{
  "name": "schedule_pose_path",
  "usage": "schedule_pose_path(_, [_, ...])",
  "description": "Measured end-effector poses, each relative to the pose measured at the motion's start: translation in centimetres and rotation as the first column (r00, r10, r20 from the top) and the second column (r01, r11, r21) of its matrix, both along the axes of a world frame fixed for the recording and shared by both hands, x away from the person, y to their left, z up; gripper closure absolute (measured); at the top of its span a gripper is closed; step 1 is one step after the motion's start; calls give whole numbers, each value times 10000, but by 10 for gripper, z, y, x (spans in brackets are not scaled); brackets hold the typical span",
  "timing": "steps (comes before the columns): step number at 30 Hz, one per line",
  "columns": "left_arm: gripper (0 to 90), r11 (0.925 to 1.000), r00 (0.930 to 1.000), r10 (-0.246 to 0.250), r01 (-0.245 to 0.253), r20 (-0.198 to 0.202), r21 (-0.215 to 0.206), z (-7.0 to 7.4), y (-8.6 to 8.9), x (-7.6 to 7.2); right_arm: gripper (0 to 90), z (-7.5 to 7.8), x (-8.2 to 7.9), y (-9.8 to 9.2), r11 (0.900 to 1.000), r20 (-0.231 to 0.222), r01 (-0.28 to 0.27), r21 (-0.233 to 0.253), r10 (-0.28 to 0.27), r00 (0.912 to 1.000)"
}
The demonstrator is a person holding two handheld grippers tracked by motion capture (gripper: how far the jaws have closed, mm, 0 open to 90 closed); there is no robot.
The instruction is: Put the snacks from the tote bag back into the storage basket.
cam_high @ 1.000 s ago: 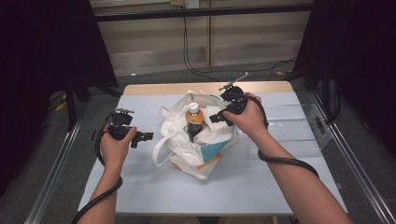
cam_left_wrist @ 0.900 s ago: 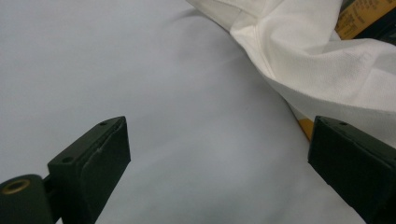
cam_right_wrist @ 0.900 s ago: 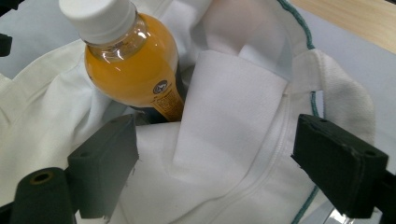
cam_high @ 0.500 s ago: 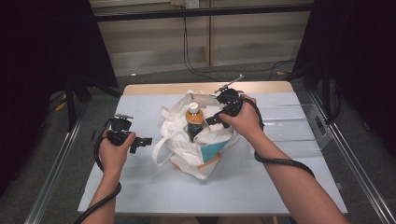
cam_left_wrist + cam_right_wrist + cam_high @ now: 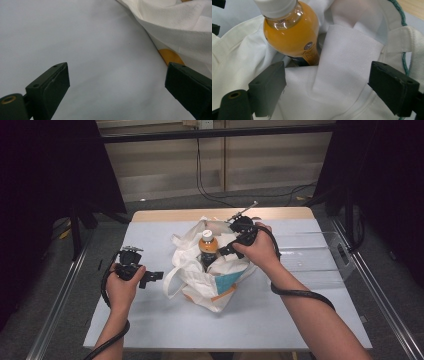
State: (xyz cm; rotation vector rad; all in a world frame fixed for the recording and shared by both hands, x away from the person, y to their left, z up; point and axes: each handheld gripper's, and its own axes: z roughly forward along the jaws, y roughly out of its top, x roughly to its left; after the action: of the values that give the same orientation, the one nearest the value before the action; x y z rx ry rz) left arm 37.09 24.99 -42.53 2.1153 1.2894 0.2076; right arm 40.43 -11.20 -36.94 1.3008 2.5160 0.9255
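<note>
Bottle [image 5: 207, 251] stands upright in the mouth of our white bag [image 5: 210, 282], which sits mid-bench; its white cap and orange shoulder rise clear of the cloth. Over the last second our left gripper [image 5: 156, 276] has drifted back toward us, from just beside the bag's handle loop to a spot at nine o'clock of the bag, apart from it, fingers spread wide over bare bench [image 5: 150, 320]. Our right gripper [image 5: 223, 253] has hardly moved: it hangs over the bag's rim at three o'clock of the bottle, fingers spread and gripping nothing, with a fold of cloth lying between them in the right gripper view. We judge the bottle as good as packed, with the left hand out of the work and the right free to tuck the cloth or settle the bottle deeper.

Bottle's dark label [image 5: 309, 51] carries a small round emblem and gold lettering, too blurred for us to read. Bag shows a teal panel and an orange patch [image 5: 171, 57] low on its side; we can read no words there either.
</note>
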Motion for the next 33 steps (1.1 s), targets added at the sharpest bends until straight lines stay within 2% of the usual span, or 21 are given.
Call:
schedule_pose_path(3, [57, 9997, 9999, -167, 168, -44, 174, -1, 2, -1, 140, -2, 0, 1, 9999, -2, -102, 15, 102, 9999])
schedule_pose_path(5, [57, 10000, 10000, -8, 8, 42, 11, -2, 1, -2, 144, -2, 0, 3, 9999, -26, -132, 2, 132, 9999])
schedule_pose_path(6, [57, 9998, 9999, -127, 127, -13, 129, -2, 2, -3, 145, -3, 0, 4, 9999, -57, -151, 25, 151, 9999])
schedule_pose_path(9, [57, 10000, 10000, 26, -26, -70, 37, -5, 3, -4, 148, -4, 0, 6, 9996, -69, -271, 23, 271, 9996])
schedule_pose_path(11, [56, 9998, 9999, -53, 55, -122, 176, -6, 4, -5, 150, -5, 1, 8, 9994, -49, -344, 25, 344, 9994])
schedule_pose_path(12, [57, 10000, 9999, 59, -59, -107, 67, -7, 4, -6, 150, -5, 0, 9, 9995, -68, -327, 4, 327, 9994])
schedule_pose_path(13, [56, 9999, 9999, -44, 45, -149, 96, -7, 6, -7, 150, -6, 1, 10, 9993, -69, -381, -9, 381, 9992])
schedule_pose_path(19, [57, 9998, 9998, 174, -174, -121, 0, -9, 11, -10, 150, -6, 2, 14, 9991, -92, -415, -13, 415, 9991])
schedule_pose_path(23, [57, 9999, 9998, 132, -131, -121, 69, -11, 15, -12, 150, -5, 4, 16, 9989, -29, -457, -50, 457, 9990])
schedule_pose_path(24, [57, 9997, 9996, 230, -231, -164, -46, -13, 15, -13, 150, -5, 4, 17, 9988, -41, -482, -50, 482, 9988])
schedule_pose_path(26, [57, 9999, 9997, 31, -28, -239, 107, -15, 17, -13, 150, -5, 5, 19, 9987, -30, -514, -68, 514, 9987])
schedule_pose_path(27, [57, 9998, 9997, 121, -118, -192, 145, -15, 17, -13, 149, -5, 5, 20, 9985, -42, -536, -90, 536, 9986])
schedule_pose_path(33, [57, 9999, 9997, 109, -108, -206, 37, -15, 17, -13, 149, -5, 6, 25, 9982, 49, -591, -110, 592, 9982])
